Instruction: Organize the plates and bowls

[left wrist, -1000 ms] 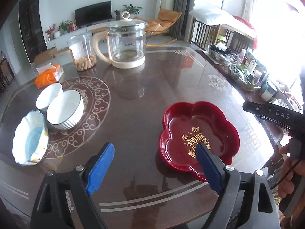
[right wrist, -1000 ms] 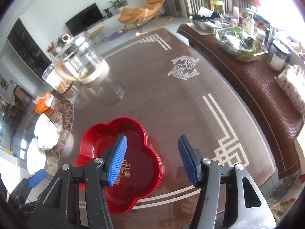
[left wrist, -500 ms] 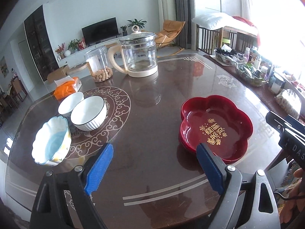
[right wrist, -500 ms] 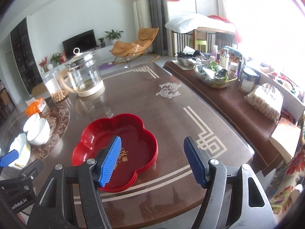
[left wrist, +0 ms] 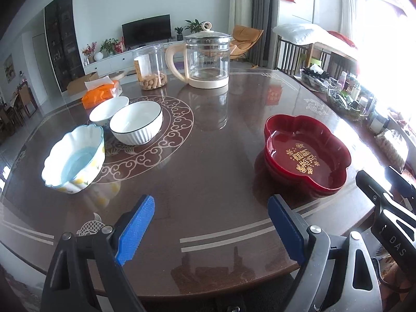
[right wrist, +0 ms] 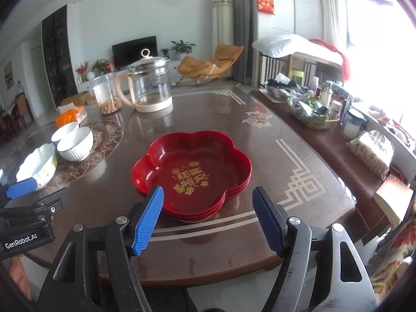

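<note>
The red plates [right wrist: 192, 171], flower-shaped and nested in a short stack with gold characters on the top one, sit near the front edge of the tabletop [right wrist: 260, 140], toward its right side. The bowls are well apart from them on the left: a scalloped bowl with a pale blue inside [left wrist: 74, 158] nearest the edge, a ribbed white bowl with a dark rim [left wrist: 136, 122] behind it, and a smaller white bowl [left wrist: 109, 109] touching or just beside that one.

The tabletop is dark, glossy brown, reflecting the room, with a pale scrolled ring inlaid under the bowls, a fish motif and angular line borders. At its far side stand a glass kettle with a cream handle [left wrist: 205, 59], a clear jar holding peanuts [left wrist: 150, 66] and an orange tissue pack [left wrist: 101, 93]. Along the right runs a lower bench crowded with baskets, bottles and packets, washed out by bright window light. Beyond are a television on a white cabinet, potted plants, an orange lounge chair and grey curtains.

The left tool [left wrist: 210, 230] hangs over the front edge, its blue pads wide apart with nothing between them. The right tool [right wrist: 208, 221] faces the red plates from the edge; its jaws have just been opening and hold nothing.
</note>
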The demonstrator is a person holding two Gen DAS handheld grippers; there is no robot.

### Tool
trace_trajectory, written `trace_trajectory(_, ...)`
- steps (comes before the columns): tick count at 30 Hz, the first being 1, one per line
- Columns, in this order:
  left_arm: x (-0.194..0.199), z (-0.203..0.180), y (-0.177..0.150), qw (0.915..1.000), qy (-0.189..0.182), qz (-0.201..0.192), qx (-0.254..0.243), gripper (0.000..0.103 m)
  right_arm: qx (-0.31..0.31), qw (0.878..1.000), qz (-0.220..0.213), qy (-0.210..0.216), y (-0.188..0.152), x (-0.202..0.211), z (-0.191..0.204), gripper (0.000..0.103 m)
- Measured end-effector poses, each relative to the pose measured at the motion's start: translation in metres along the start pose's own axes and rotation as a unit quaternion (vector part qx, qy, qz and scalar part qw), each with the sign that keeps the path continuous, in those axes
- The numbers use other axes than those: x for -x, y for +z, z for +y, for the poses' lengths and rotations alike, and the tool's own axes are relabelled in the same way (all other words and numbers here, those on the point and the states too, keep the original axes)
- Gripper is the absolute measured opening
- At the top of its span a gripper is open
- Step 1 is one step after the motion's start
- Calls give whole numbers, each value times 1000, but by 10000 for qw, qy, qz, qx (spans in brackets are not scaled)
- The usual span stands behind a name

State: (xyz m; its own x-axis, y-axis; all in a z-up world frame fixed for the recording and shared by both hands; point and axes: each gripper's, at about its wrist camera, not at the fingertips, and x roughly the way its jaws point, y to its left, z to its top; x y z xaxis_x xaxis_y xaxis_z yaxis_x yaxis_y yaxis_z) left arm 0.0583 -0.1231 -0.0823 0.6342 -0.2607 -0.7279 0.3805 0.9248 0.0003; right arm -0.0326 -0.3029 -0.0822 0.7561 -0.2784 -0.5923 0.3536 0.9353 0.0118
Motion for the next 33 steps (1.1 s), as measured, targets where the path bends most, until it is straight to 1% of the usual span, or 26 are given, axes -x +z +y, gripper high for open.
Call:
trace_trajectory(3,1,7,-3,10000,-7,-34,93,89,37,9998,-182,-14,-1,7,4,75)
trace_trajectory(5,4,9,-4,9998,-18,-120,128,89,-2,9987,-506,-100,2,19,4,75)
trace_trajectory(7,7,10,-3,9996,-26,-234,162,89,-48,9953,-928,-266,5,32,3,75)
trace_trajectory(8,8,11,-2,9994,-35,-280,186,89,-57,9932,-1108,-341,5,37,3,82)
trace_trajectory(9,9,12,-1,9992,-49,-326,218,89,-44,9918,-1218,-383,6,38,4,83)
trace_trajectory(10,10,13,-1,9990,-74,-365,257,89,13,9921,-1192,-395,7,36,5,83)
trace_trajectory(13,13,12,-1,9985,-150,-436,283,89,171,9949,-862,-500,4,24,9,83)
trace_trajectory(16,13,8,-2,9987,-214,-409,204,89,145,9921,-1017,-722,-3,30,7,83)
trace_trajectory(17,14,7,-2,9986,-299,-373,213,89,140,9906,-1114,-778,-3,33,6,83)
trace_trajectory(19,16,8,-1,9972,-563,-359,337,89,207,9894,-1251,-710,-4,35,5,83)
trace_trajectory(20,17,10,-2,9958,-709,-382,430,89,324,9904,-1172,-654,-4,30,5,83)
trace_trajectory(22,18,13,-4,9936,-871,-423,581,89,501,9930,-790,-716,-6,16,7,83)
trace_trajectory(24,19,16,-8,9931,-855,-495,634,89,449,9940,-659,-752,-11,10,5,83)
trace_trajectory(27,18,16,-14,9932,-871,-567,521,89,261,9938,-674,-845,-16,12,0,83)
trace_trajectory(30,13,14,-19,9941,-875,-449,446,89,229,9952,-597,-743,-15,10,-2,83)
trace_trajectory(33,9,14,-22,9939,-959,-300,462,89,184,9949,-638,-760,-12,11,-3,83)
